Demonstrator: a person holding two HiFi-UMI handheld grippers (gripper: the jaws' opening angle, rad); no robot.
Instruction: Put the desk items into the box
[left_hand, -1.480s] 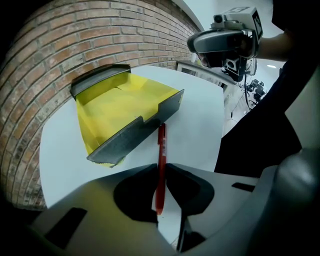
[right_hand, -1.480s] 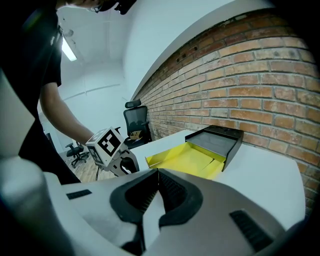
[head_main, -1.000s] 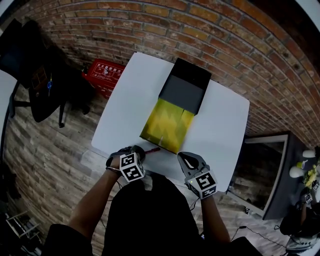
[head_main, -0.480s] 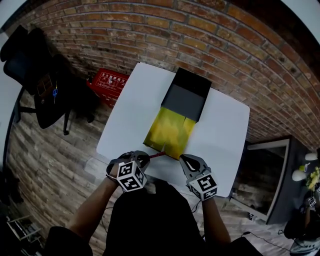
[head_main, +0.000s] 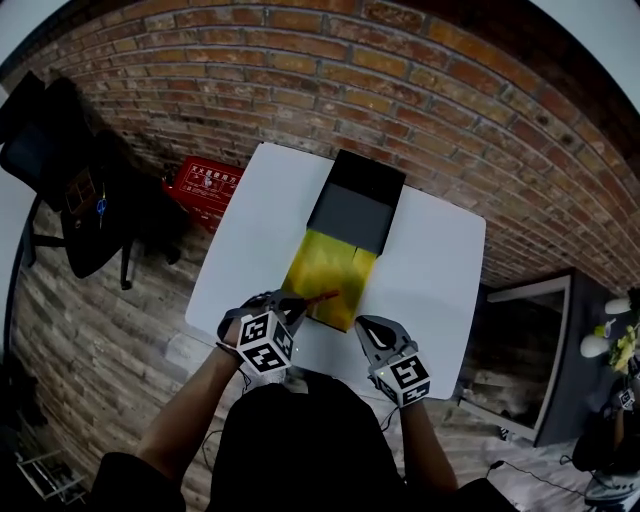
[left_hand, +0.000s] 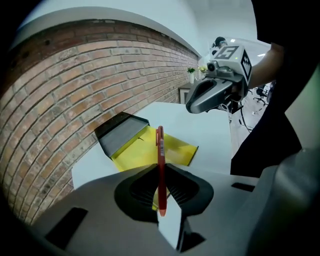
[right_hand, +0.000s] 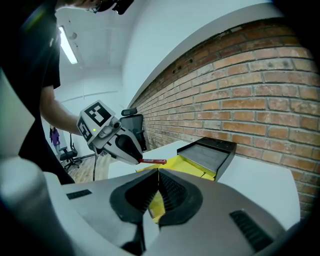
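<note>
1. The pen (left_hand: 160, 165), red and slim, is clamped between the jaws of the left gripper (left_hand: 161, 186). It is gripped near one end, and most of its length is left sticking out ahead of the jaws.
2. In the head view the pen is seen pointing from that gripper toward the box (head_main: 328, 265), with its free end over the near edge of the yellow part. Whether the box is touched cannot be told.
3. The box is set on the white table (head_main: 430, 270), lengthwise away from the person. Its yellow part is turned toward the person and its dark grey part (head_main: 355, 205) toward the brick wall (head_main: 400, 90).
4. The jaws of the right gripper (right_hand: 158, 192) are closed together, and nothing is held between them.
5. The right gripper is placed over the table's near edge, just right of the box's near corner. It is set apart from the left gripper, which is found at the box's near left corner.
6. Both grippers are held in the person's hands, and their marker cubes are turned up toward the head camera.
7. A red crate (head_main: 205, 180) is seen on the wooden floor (head_main: 110, 330) beside the table's left edge, against the wall. A black chair (head_main: 70, 170) is seen farther left.
</note>
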